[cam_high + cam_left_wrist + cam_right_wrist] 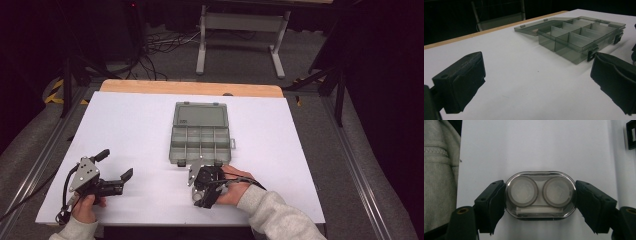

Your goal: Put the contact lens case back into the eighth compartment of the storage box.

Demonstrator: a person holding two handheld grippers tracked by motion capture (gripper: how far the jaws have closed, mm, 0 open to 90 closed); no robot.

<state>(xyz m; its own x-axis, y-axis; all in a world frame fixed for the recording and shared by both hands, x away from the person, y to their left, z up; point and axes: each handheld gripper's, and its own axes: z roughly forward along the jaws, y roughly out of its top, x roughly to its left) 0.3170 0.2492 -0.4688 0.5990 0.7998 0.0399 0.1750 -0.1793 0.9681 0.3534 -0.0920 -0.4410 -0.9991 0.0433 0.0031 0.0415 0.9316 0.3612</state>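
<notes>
We clamp the case (540, 195) endwise between our right fingers (496, 205) — secure for lifting toward the box (201, 141); left fingers (461, 81) gape wide, empty, above the worktop (125, 130).

Both grippers black w/ rubbery padded jaws. Left gripper (114, 170): grey 3-cornered plate on top, small screws, black cable trailing. Right gripper (205, 186): similar grey plate, poss. smaller, partly hidden. Brass-coloured screw holes near jaw bases. Sleeves (272, 215) light grey knit, ribbed cuffs.
</notes>
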